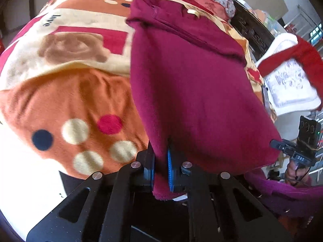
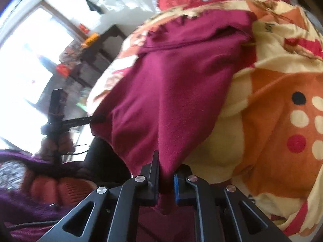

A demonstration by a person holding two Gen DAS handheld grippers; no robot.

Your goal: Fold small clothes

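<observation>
A small maroon garment (image 1: 191, 92) lies stretched over a patterned blanket on a bed, its far end with a zip seam flat on the blanket. My left gripper (image 1: 160, 161) is shut on the garment's near left corner, cloth pinched between the black and blue pads. In the right wrist view the same maroon garment (image 2: 171, 92) runs away from me, and my right gripper (image 2: 166, 173) is shut on its near right corner. The near edge hangs lifted between both grippers. My right gripper (image 1: 277, 144) also shows at the cloth's corner in the left wrist view, and my left gripper (image 2: 97, 119) shows in the right one.
The orange, cream and red blanket (image 1: 70, 92) with dots and a bear print covers the bed. Red cushions (image 2: 177, 0) sit at the bed's far end. A dark carved cabinet (image 1: 252, 30) and a white chair with a red cloth (image 1: 290, 76) stand beside the bed. A hand (image 2: 54, 143) in a purple sleeve holds the left gripper.
</observation>
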